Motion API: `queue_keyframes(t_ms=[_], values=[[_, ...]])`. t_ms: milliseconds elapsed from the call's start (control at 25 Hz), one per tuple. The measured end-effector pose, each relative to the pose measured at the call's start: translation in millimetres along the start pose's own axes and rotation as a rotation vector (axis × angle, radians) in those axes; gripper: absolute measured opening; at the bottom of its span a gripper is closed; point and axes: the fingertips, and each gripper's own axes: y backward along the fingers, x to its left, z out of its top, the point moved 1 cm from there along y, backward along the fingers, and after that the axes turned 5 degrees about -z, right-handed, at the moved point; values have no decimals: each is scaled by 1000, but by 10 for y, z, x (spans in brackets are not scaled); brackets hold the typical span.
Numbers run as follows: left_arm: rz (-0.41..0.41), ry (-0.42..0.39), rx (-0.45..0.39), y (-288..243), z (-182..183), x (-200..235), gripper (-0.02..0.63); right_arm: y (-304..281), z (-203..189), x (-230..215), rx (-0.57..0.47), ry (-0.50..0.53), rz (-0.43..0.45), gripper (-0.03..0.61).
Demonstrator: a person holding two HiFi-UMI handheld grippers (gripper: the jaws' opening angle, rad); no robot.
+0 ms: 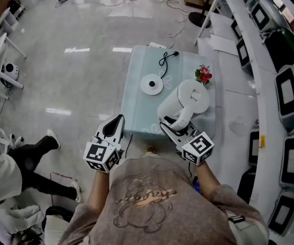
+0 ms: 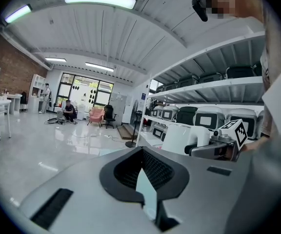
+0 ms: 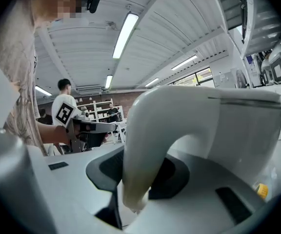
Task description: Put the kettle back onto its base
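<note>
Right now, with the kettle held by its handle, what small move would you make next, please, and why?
I would probably carry the kettle leftward and slightly away, toward the base. The right gripper is clamped on its handle, and the kettle is right of the round base on the table, not yet over it.

Your kettle [image 1: 188, 98] and its round base [image 1: 151, 84] are white, the table [image 1: 137, 106] pale blue-green, the flowers [image 1: 204, 75] red, the cable [image 1: 164, 61] black.

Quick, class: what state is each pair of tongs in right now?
Left tongs: closed, nothing between them.
Right tongs: closed on the handle of the white kettle.
</note>
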Motion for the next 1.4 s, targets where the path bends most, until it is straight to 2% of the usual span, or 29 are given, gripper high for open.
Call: queue_keyframes(t_ms=[200, 360, 720, 960, 1400], values=[[14, 18, 14, -264, 78, 118, 20, -279, 93, -303, -4, 19, 27, 112], [19, -6, 20, -431, 89, 276, 20, -516, 160, -488, -1, 47, 42, 112], [-36, -18, 53, -794, 150, 589, 20, -1086, 236, -794, -14, 67, 49, 112], [-39, 9, 45, -923, 136, 855, 20, -1446, 101, -963, -6, 87, 46, 112], [-41, 43, 99, -1042, -42, 1104, 20, -2013, -390, -1146, 52, 132, 47, 112]])
